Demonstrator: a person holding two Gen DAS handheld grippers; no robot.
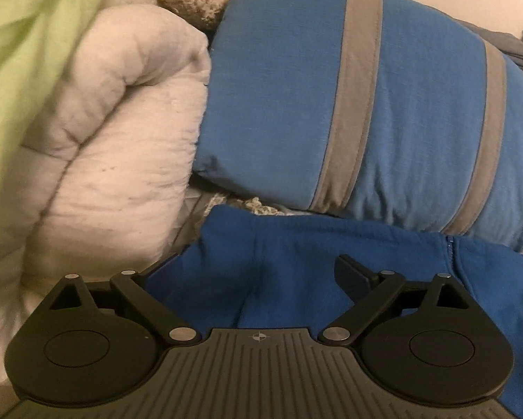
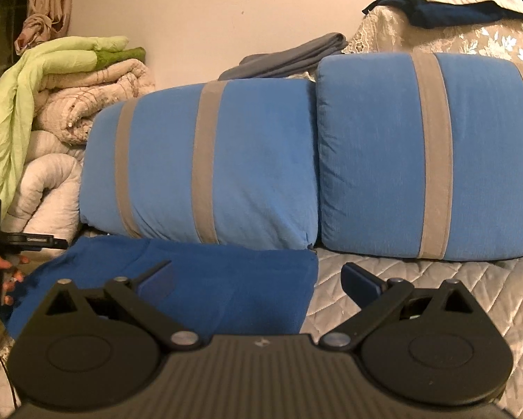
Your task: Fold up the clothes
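A royal-blue zip sweatshirt [image 2: 205,279] lies folded on the quilted bed cover, in front of the blue cushions. My right gripper [image 2: 258,276] is open just above its right edge, the fingers wide apart and holding nothing. In the left wrist view the same sweatshirt [image 1: 296,279] fills the foreground, its zip at the right. My left gripper [image 1: 258,272] is open low over the fabric; its left fingertip is half hidden behind the cloth. The left gripper's handle and the hand on it show at the far left of the right wrist view.
Two blue cushions with grey stripes [image 2: 209,164] [image 2: 429,153] stand against the wall. A pile of white and beige quilts [image 1: 97,160] with a green sheet [image 1: 24,52] rises on the left. The grey quilted bed cover [image 2: 436,296] lies to the right. Folded grey cloth [image 2: 296,56] lies behind the cushions.
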